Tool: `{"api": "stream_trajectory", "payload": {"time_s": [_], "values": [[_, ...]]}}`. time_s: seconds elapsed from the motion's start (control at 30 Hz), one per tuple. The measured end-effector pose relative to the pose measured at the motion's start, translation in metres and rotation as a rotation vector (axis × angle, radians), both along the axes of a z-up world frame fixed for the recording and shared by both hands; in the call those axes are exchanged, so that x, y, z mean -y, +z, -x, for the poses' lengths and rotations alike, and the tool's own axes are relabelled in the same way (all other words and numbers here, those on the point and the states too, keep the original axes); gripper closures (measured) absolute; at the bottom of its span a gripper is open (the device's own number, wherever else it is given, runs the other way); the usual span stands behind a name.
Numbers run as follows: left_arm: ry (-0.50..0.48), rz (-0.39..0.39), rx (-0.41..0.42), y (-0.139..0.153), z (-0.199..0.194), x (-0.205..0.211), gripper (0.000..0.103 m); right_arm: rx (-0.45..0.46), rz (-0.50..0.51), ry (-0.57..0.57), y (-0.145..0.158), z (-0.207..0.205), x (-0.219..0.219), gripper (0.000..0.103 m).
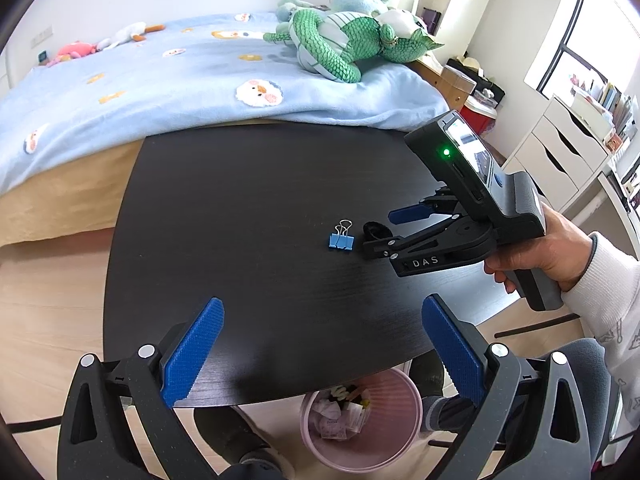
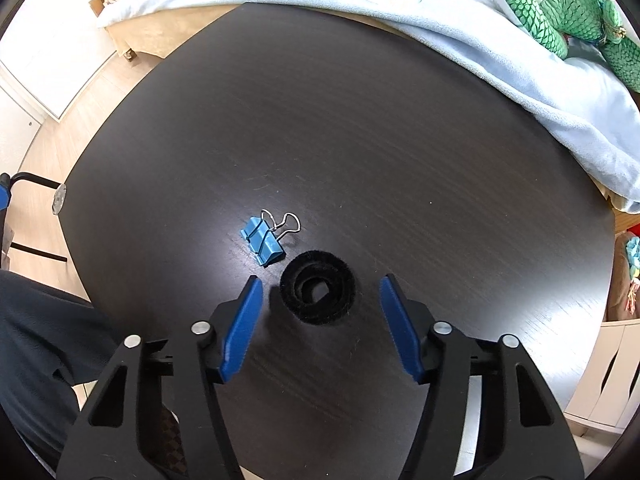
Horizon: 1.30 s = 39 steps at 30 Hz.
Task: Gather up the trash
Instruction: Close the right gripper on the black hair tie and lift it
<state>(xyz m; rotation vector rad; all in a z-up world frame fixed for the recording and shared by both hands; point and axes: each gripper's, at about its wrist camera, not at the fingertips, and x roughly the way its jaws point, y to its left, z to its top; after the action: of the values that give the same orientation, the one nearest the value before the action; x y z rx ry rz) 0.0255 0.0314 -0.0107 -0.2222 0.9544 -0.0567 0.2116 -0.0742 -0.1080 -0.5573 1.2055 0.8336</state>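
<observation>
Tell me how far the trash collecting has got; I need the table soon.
Done: the pink bin under the black table already holds crumpled scraps. In hand: the right gripper, open, straddles the black rolled fabric strap without touching it. Left: that strap and the blue binder clip. The left gripper is open and holds nothing.

The white letters "DAS" stand on the black plastic body of the right gripper.

A home bedroom: bed under a blue blanket, plush toys (a green dragon), white drawers.
</observation>
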Motion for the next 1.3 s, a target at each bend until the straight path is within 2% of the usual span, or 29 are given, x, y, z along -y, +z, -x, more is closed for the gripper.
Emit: {"api": "stream_trajectory", "payload": {"time_s": [0.17,0.23,0.4,0.5,0.8,1.03,1.3], "values": [[-0.004,0.002,-0.005,-0.003,-0.003,0.001,0.008,-0.001,0.004,-0.001,-0.004,-0.001,-0.003,0.049],[-0.005,0.005,-0.005,-0.004,-0.003,0.001,0.008,-0.001,0.004,-0.004,-0.006,-0.002,-0.004,0.056],[-0.008,0.002,-0.006,-0.003,-0.005,0.002,0.008,0.0,0.002,-0.009,-0.008,-0.004,-0.004,0.067],[-0.011,-0.003,-0.004,-0.003,-0.006,0.004,0.008,0.003,0.002,-0.013,-0.007,-0.005,-0.002,0.069],[-0.044,-0.029,-0.005,-0.004,-0.023,0.013,0.008,0.016,-0.035,-0.056,0.011,0.0,0.01,0.07],[-0.091,-0.061,-0.019,-0.011,-0.048,0.022,0.008,0.009,-0.068,-0.108,0.029,0.005,0.039,0.07],[-0.145,-0.098,-0.089,-0.025,-0.086,0.032,0.008,0.017,-0.083,-0.132,0.045,0.011,0.058,0.07]]}}
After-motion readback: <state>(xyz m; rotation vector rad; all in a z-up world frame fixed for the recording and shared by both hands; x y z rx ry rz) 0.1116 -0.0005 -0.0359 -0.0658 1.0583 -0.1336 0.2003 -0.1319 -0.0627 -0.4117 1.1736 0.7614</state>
